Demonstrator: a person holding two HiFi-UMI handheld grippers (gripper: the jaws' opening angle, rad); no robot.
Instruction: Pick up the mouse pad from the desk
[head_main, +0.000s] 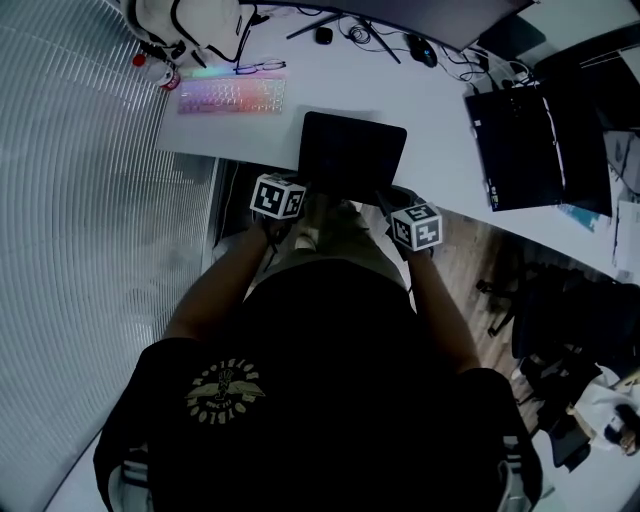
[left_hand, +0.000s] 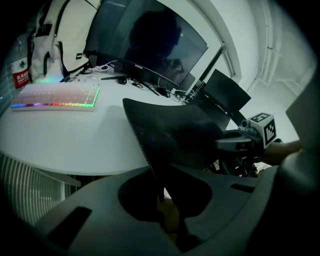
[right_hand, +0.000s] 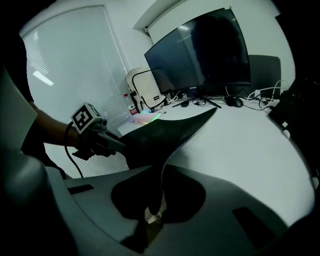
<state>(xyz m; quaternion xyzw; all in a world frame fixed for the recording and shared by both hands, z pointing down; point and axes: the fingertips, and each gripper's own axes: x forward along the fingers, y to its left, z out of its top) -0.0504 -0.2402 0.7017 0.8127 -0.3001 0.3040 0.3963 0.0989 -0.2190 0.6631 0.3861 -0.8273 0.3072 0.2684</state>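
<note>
The black mouse pad (head_main: 352, 155) hangs just above the near edge of the white desk (head_main: 440, 150), held by its two near corners. My left gripper (head_main: 301, 196) is shut on the pad's near left corner, and my right gripper (head_main: 391, 203) is shut on the near right corner. In the left gripper view the pad (left_hand: 175, 135) rises bowed out of the closed jaws of the left gripper (left_hand: 159, 187), with the right gripper (left_hand: 239, 144) at its far side. In the right gripper view the pad (right_hand: 160, 131) curves up from the right gripper (right_hand: 157, 200), and the left gripper (right_hand: 97, 140) shows beyond it.
A rainbow-lit keyboard (head_main: 232, 96) lies at the back left beside a white backpack (head_main: 190, 25). A dark monitor (left_hand: 150, 45) with cables and a mouse (head_main: 422, 50) stands at the back. A black laptop (head_main: 525, 145) lies on the right. A chair (head_main: 570, 330) stands right of me.
</note>
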